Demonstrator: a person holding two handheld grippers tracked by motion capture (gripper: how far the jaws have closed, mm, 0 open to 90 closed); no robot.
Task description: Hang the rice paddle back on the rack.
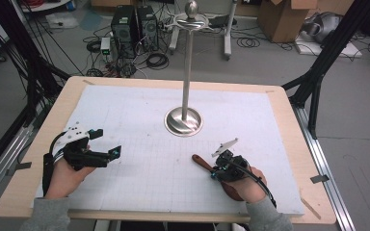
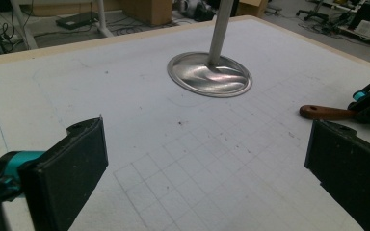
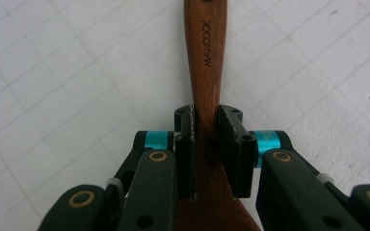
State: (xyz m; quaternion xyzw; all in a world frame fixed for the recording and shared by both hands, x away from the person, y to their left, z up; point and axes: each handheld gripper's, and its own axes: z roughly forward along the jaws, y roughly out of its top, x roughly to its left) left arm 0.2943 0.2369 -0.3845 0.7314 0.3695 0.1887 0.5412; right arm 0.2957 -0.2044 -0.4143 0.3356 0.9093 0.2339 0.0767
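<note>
The left gripper [image 1: 107, 142] hangs near the table's left edge, its jaws spread wide with nothing between them. Toward the table's front edge the right gripper [image 1: 215, 169] points down, its jaws clamped on a wooden handle [image 3: 207, 72].

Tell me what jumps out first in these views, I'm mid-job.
The tall metal stand rises from its round shiny base at the middle of the white gridded mat. At the near right, the right gripper has its jaws pressed on the neck of a brown wooden utensil lying on the mat. The left gripper sits at the near left, jaws wide apart, holding nothing.
</note>
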